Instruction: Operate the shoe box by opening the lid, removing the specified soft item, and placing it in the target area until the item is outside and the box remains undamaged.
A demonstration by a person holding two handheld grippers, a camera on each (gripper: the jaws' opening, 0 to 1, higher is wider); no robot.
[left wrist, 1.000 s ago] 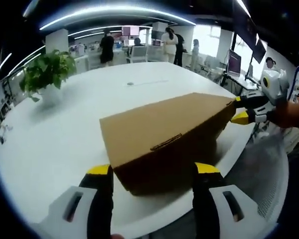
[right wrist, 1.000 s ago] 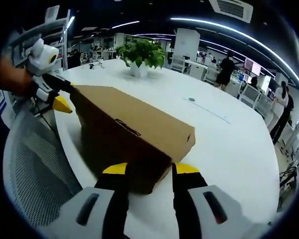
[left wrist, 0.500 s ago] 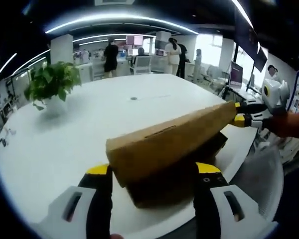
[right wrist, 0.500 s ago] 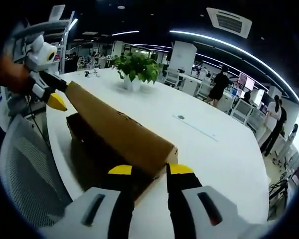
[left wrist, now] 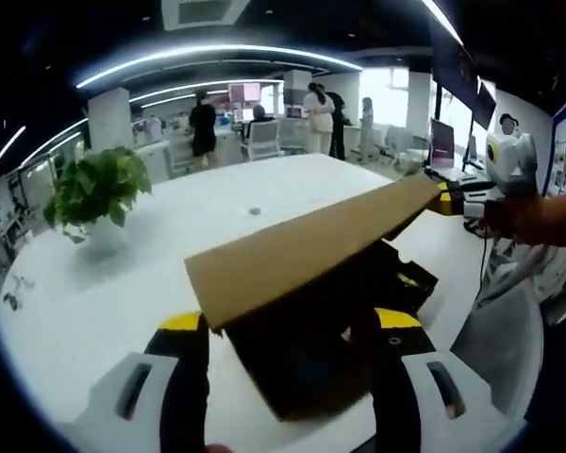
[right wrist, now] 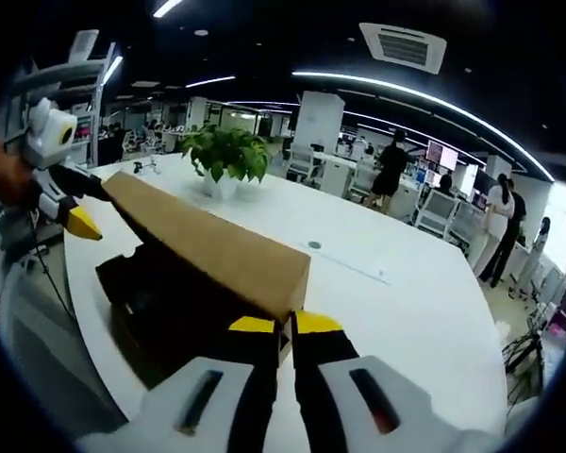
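Left to right, then: the potted plant (left wrist: 92, 189) stood well back on the white table (left wrist: 104, 283), clear of the action. The lid (left wrist: 302, 247) of the shoe box (left wrist: 311, 354) was the story. A second earlier it lay flat on the box; half a second earlier it was cracked open; now it stood raised like a ramp, with the dark inside of the box showing under it.

The left gripper (left wrist: 288, 321) held its jaws wide apart, one each side of the lid's near corner and the box end beneath it; whether they touched the card could not be told. Over on the right, the right gripper (right wrist: 275, 326) had its yellow-tipped jaws pinched narrow on the lid's corner, doing the lifting.

Inside the box, dark shapes with a spot of yellow showed, but the soft item could not be made out. So the opening looked nearly done; the removal had not begun.
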